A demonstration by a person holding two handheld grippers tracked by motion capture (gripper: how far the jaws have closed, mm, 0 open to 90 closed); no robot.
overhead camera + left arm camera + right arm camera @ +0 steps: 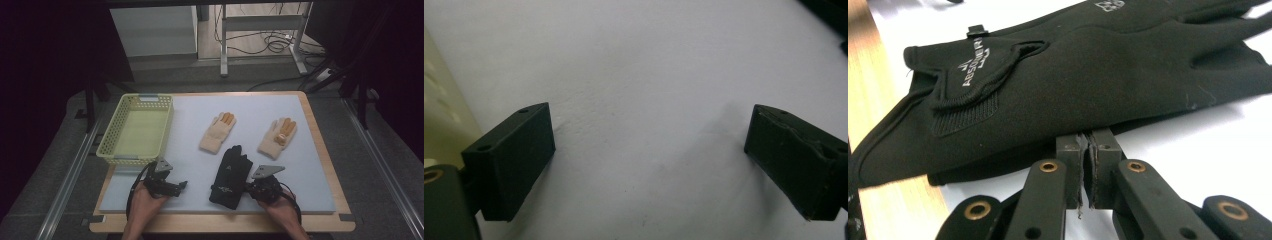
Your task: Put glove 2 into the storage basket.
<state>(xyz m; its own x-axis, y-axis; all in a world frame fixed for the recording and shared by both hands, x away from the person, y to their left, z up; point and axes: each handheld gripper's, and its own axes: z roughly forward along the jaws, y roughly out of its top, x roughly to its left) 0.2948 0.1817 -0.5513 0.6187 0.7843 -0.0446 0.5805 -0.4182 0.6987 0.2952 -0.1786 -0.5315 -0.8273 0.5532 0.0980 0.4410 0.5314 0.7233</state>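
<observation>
Right gripper (1087, 150), jaws together, nudges the black fabric glove's (231, 176) edge without gripping; next it must part them; left gripper (649, 150) waits nearby, jaws apart

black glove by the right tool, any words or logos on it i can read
"ABSOLUTE RI": my best reading of the white lettering on the wrist tab of the black fabric glove; its end is cut off by a fold.
Small white logo beside that lettering: no letters readable.
White mark near the glove's fingers: too blurred to read.
</observation>
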